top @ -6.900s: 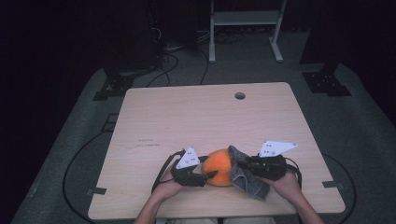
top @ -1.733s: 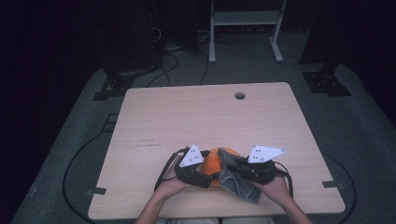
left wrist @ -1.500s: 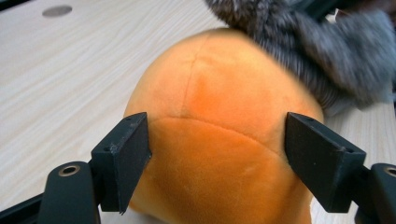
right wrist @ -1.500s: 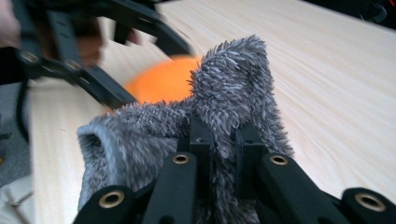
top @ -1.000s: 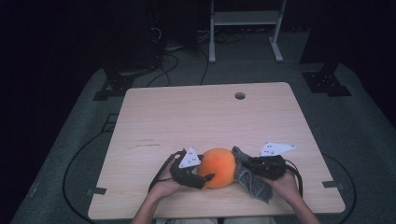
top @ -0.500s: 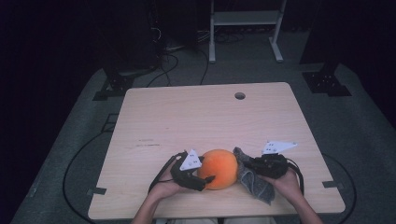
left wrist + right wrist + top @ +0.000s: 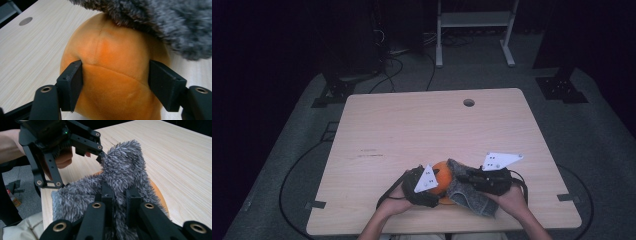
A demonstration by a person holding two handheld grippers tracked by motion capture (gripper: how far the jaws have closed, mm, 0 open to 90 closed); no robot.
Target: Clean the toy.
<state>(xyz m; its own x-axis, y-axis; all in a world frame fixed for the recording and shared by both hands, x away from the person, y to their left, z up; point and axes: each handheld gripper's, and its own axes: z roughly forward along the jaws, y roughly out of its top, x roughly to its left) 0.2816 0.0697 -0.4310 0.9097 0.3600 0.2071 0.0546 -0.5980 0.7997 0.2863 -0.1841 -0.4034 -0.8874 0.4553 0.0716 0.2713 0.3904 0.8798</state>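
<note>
Near the tabletop's (image 7: 422,125) front edge, orange plush ball (image 7: 112,75) squeezed by left hand-held gripper (image 7: 115,82), jaws just closing. Right hand-held gripper (image 7: 117,195) pinches grey furry cover (image 7: 122,172), draped partway over ball; pulling it fully on looks unfinished.

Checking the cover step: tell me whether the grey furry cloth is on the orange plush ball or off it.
Partly on: the grey furry cloth drapes over the orange plush ball's top and one side; its front stays bare.
</note>
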